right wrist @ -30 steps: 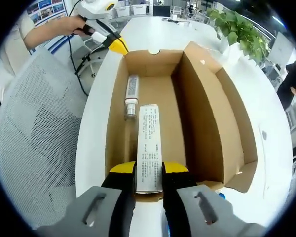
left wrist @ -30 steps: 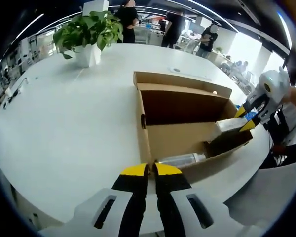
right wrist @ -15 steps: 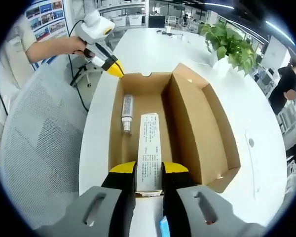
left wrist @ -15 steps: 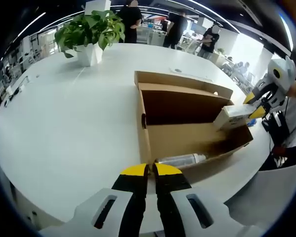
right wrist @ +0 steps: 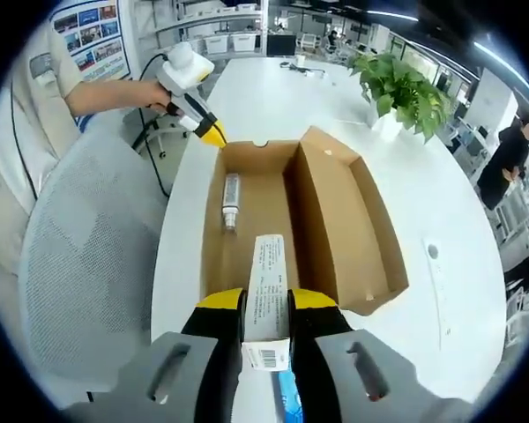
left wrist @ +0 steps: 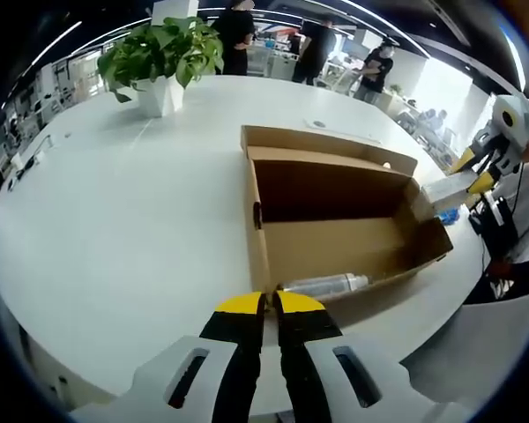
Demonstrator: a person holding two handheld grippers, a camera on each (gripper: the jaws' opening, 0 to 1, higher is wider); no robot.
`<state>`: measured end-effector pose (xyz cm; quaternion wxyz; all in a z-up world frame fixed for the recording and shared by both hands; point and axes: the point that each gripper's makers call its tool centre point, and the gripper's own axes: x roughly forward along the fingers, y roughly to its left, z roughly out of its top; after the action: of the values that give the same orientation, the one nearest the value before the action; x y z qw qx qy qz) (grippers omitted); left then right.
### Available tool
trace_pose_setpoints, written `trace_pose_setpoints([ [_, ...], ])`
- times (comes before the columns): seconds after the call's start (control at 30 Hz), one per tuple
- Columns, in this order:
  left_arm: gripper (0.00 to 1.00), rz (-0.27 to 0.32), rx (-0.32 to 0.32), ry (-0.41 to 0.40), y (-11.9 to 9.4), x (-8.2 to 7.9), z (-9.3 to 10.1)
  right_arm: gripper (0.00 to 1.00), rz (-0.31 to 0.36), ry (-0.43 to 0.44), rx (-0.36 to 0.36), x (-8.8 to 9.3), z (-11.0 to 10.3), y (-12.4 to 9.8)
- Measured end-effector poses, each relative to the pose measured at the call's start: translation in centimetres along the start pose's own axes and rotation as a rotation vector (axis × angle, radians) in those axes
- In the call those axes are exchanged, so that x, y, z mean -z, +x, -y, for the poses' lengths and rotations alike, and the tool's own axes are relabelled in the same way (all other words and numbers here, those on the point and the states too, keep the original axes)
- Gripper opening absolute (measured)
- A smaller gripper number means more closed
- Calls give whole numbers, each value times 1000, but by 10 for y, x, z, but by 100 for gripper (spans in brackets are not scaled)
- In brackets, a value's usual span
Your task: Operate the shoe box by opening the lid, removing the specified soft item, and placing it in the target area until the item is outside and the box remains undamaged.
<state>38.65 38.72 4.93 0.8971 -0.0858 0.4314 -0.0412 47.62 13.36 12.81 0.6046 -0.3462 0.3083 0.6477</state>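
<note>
Now removal step: right gripper (right wrist: pixel 266 304) jaws clamp white carton (right wrist: pixel 269 304), lifted above shoe box (right wrist: pixel 291 220), lower centre. Left gripper (left wrist: pixel 268 304) jaws closed, seemingly empty, at box edge. Next: set carton on bench (left wrist: pixel 115 220).

1. A large white table (left wrist: pixel 115 220) with a rounded edge spreads across the left gripper view.
2. A green leafy plant (left wrist: pixel 163 48) in a white pot (left wrist: pixel 159 97) stands at the table's far side.
3. A grey mesh office chair (right wrist: pixel 88 273) sits just beside the table's near edge in the right gripper view.
4. Several people in dark clothes (left wrist: pixel 313 44) stand well beyond the table.
5. Posters (right wrist: pixel 93 26) hang on the wall behind.
6. A small round disc (left wrist: pixel 315 124) lies on the tabletop.
</note>
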Motion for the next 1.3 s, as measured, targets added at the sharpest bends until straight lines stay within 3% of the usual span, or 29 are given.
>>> trace_pose_setpoints([
  [0.63,3,-4,-7,-21,1,0,-2,16,-19,0,36,30,19,-40],
  [1.3,3,-10,-7,-21,0,0,-2,16,-92,0,97,73,42,-78],
])
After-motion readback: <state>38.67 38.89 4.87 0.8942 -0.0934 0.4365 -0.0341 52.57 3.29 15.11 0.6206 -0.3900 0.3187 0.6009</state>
